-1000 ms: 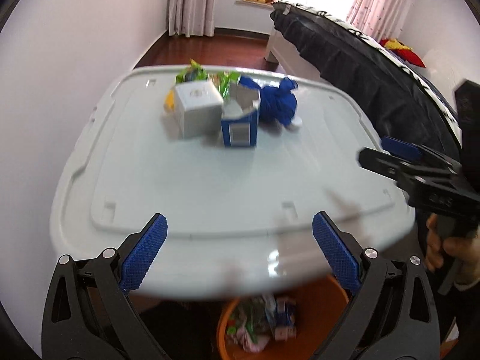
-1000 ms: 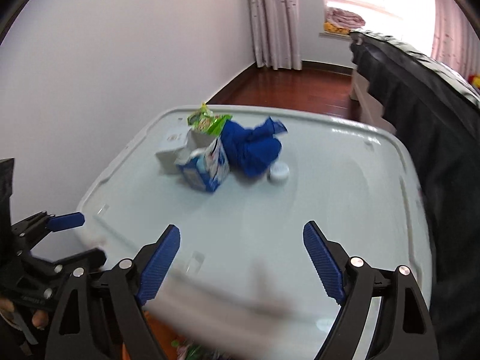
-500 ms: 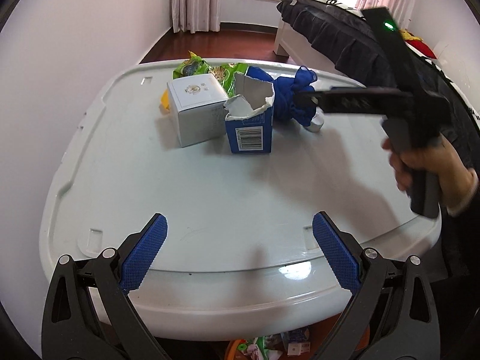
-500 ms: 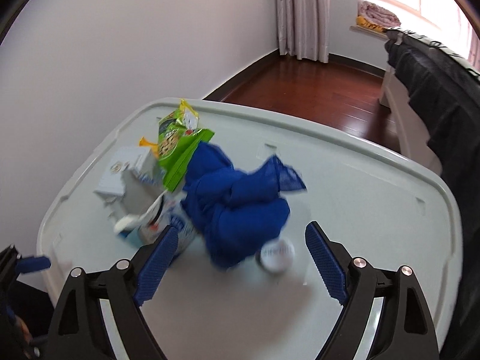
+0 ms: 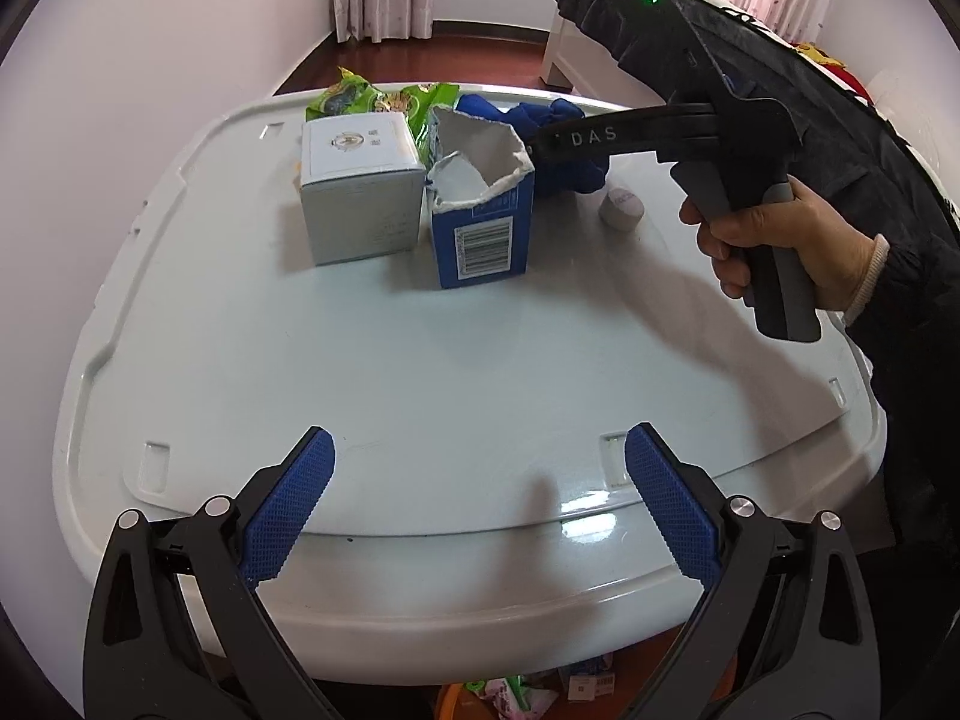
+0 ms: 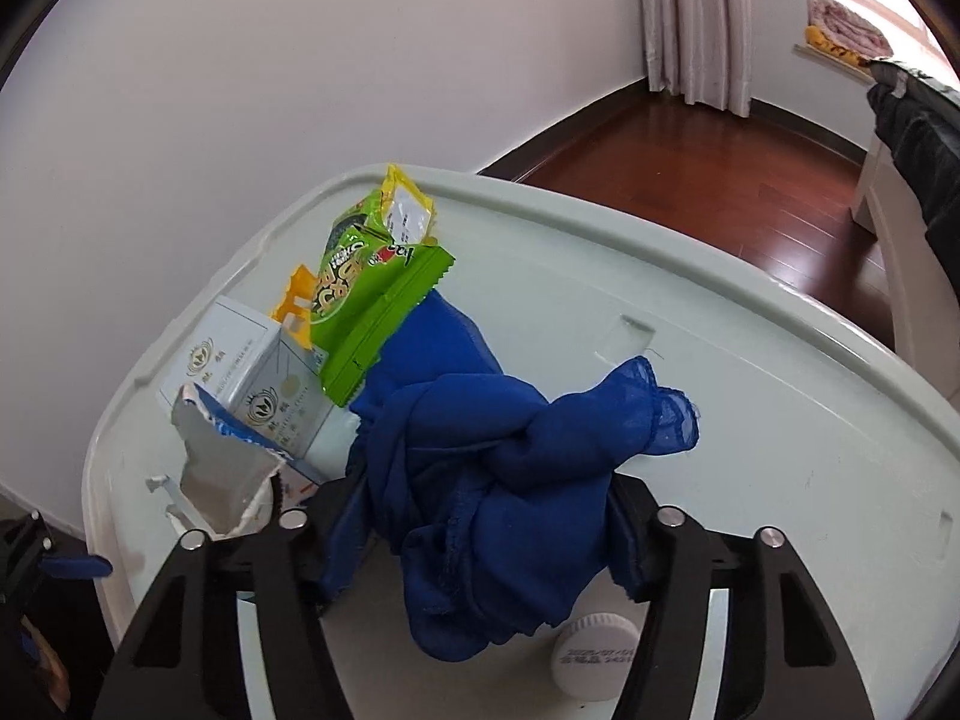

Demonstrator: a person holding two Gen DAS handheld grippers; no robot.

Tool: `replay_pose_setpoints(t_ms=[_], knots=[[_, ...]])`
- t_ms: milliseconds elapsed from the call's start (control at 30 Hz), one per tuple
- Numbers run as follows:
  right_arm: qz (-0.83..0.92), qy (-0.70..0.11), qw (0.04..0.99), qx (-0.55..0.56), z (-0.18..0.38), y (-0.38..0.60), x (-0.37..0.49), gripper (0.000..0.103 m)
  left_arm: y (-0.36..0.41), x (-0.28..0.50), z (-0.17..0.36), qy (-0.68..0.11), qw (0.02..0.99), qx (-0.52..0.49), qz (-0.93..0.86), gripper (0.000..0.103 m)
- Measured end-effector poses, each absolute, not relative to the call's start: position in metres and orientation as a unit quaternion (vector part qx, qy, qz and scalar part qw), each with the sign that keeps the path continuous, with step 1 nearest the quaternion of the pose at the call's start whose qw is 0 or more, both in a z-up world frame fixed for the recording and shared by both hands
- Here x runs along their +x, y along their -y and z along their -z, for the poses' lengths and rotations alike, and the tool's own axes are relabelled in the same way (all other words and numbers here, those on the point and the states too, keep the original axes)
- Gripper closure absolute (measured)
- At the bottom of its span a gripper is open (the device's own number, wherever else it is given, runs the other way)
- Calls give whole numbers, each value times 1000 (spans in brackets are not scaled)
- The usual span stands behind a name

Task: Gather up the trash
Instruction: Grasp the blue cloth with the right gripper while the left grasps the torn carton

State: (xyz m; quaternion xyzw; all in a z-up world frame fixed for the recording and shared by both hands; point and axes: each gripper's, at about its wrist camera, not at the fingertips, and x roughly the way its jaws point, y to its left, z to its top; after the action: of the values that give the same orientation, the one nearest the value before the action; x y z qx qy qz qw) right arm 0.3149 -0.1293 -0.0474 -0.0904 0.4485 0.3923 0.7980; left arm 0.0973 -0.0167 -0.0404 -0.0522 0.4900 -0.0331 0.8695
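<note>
A crumpled blue cloth (image 6: 504, 480) lies on the white plastic table (image 6: 750, 360). My right gripper (image 6: 486, 492) straddles it with its jaws closing; the cloth bulges between the fingers and hides both pads. Seen from the left wrist, that right gripper (image 5: 540, 147) reaches into the blue cloth (image 5: 576, 174) from the right, carried by a hand (image 5: 780, 252). Beside the cloth stand a torn blue carton (image 5: 483, 234), a white box (image 5: 360, 198) and green snack wrappers (image 5: 372, 99). A white cap (image 5: 621, 208) lies to the right. My left gripper (image 5: 480, 498) hangs open over the table's near edge, holding nothing.
Under the table's near edge stands an orange bin (image 5: 447, 705) with wrappers in it. A bed with a black cover (image 5: 840, 120) runs along the right side. A white wall closes off the left, and wooden floor (image 6: 690, 168) lies beyond the table.
My right gripper swept from the table's near right corner to the far pile and came down over the blue cloth, its jaws narrowing. The left gripper sank slightly toward the table edge.
</note>
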Motion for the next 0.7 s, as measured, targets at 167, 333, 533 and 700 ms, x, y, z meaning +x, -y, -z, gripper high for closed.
replay_pose_setpoints(t_ms=[167,333,533,700], knots=[[-375,-452,807,-60,46,138,305,44,15,96,43,-493,867,-65,29,9],[-346,-439,828,-39,27,162,279,44,5,94,43,-483,872,-84,18,9],[-279,-406,870,11,-11,208,223,44,6,97,37,-459,884,-93,6,9],[-247,-377,892,37,-31,249,164,43,26,120,30,-438,897,-59,17,9]])
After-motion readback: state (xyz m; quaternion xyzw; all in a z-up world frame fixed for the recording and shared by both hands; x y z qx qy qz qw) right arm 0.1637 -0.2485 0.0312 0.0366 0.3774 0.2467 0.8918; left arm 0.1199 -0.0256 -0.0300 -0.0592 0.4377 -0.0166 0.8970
